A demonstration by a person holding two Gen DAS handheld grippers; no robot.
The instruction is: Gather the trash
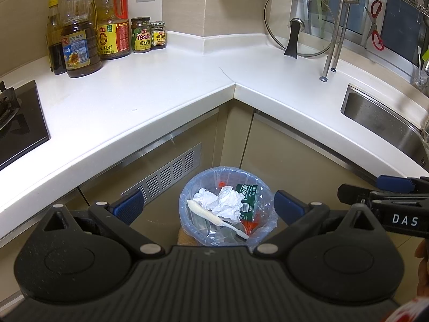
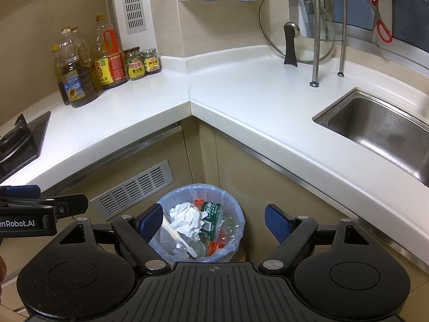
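Where the 2 cabinet runs meet, the bin (image 1: 228, 206) holds crumpled paper (image 1: 222, 201), a white toothbrush (image 1: 214, 218), a green-labelled bottle (image 1: 248, 197) and perhaps red scraps. Left tongs (image 1: 207, 208) and right tongs (image 2: 214, 224) hover above, both wide, empty, angled down.

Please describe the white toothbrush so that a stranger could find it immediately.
Look below the corner of the white counter for the bin lined with a blue bag. The toothbrush lies on top, beside crumpled paper. It is the only long, thin piece.
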